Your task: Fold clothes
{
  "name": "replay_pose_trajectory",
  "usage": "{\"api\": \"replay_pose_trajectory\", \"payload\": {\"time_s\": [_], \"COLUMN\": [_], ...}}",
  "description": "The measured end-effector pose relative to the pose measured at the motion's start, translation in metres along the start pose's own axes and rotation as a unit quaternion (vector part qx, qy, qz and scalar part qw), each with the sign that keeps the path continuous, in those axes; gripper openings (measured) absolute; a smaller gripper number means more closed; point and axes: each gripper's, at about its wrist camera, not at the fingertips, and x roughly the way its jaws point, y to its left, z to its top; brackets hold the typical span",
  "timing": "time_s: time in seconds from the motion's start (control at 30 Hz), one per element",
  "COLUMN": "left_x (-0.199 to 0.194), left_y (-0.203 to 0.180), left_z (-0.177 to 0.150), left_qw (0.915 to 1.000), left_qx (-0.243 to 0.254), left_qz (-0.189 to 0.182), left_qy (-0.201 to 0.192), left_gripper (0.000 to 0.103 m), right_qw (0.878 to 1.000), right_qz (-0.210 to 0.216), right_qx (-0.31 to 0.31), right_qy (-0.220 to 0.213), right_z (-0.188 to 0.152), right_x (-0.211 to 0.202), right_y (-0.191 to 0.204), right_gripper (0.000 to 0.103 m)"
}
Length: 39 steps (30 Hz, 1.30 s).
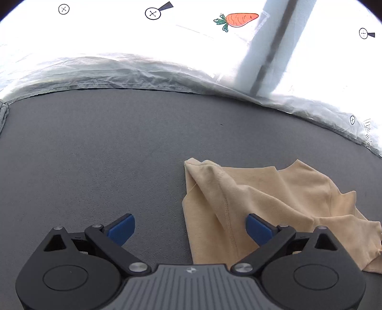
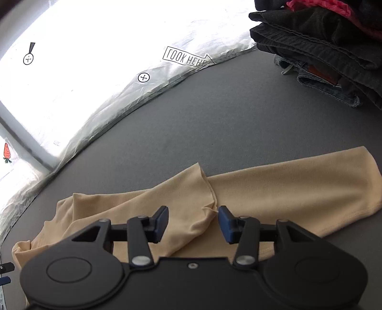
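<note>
A beige garment (image 1: 274, 198) lies crumpled on the grey table (image 1: 95, 147). In the left wrist view my left gripper (image 1: 190, 229) hangs open over the garment's left edge, its blue pads (image 1: 123, 227) wide apart and nothing between them. In the right wrist view the same beige garment (image 2: 286, 181) stretches across the table, a sleeve folded over its body. My right gripper (image 2: 193, 220) stands open just above a fold of the cloth; the pads (image 2: 224, 221) do not press on it.
A stack of folded dark clothes and jeans (image 2: 322, 47) sits at the far right of the table. A white crinkled sheet (image 2: 107, 83) with printed marks and a carrot drawing (image 1: 238, 20) borders the table's far edge.
</note>
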Motion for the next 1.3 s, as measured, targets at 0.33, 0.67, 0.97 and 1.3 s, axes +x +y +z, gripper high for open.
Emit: {"api": "replay_pose_trajectory", "payload": {"time_s": [0.33,0.67,0.97,1.3], "left_x": [0.027,0.007,0.006,0.009], "left_y": [-0.007,-0.001,-0.006,-0.020], "left_z": [0.023,0.037,0.036,0.002], "left_qw": [0.9992,0.9970,0.9972,0.9962], "left_qx": [-0.036,-0.060,-0.025,0.021], "left_qz": [-0.017,-0.021,0.044,0.085], "left_qy": [0.005,-0.043,-0.055,0.003], "left_gripper": [0.015,0.016,0.076,0.092], "right_qw": [0.992,0.985,0.995,1.000], "right_qz": [-0.005,0.015,-0.047,-0.001], "right_qx": [-0.125,-0.120,-0.082,-0.014], "right_qy": [0.026,-0.125,-0.011,-0.023], "right_z": [0.011,0.057,0.039,0.038], "right_x": [0.021,-0.032,0.032,0.030], "right_y": [0.024,0.030,0.002,-0.020], "right_gripper": [0.005,0.003,0.008,0.047]}}
